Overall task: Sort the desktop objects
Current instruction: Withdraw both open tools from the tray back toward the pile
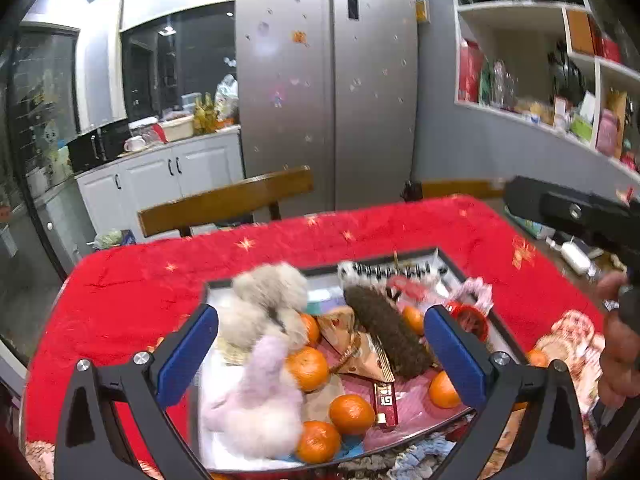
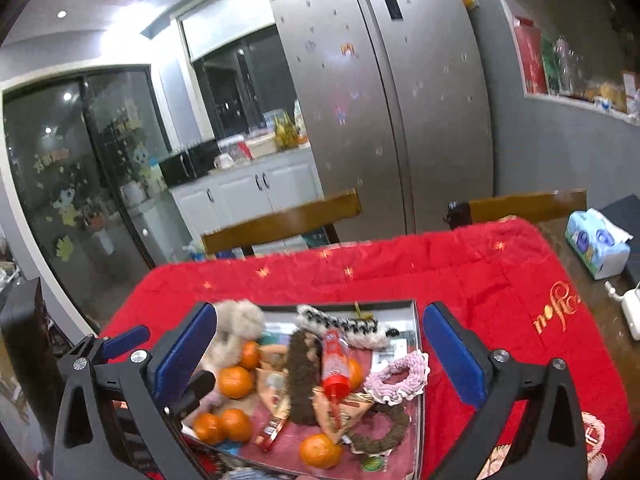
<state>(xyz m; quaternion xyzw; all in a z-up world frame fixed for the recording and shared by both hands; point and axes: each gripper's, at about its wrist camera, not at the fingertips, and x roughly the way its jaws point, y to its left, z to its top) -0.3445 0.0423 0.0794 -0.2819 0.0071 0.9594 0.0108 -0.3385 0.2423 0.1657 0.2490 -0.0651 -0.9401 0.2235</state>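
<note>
Left gripper (image 1: pixel 321 340) and right gripper (image 2: pixel 320 338): matte black angular frames with triangular cut-outs, each carrying two blue pads (image 1: pixel 188 354) on its fingers (round silver screws mark the pivots). A bare hand (image 1: pixel 618 344) grips the black handle.

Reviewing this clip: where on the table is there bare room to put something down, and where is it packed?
Free: the red cloth beyond the tray's far rim, toward the chair backs, and the strip left of the tray in the left wrist view. Crowded: inside the tray, with oranges, plush toys and hair ties piled together. Both tools, left and right, are open and empty.
</note>
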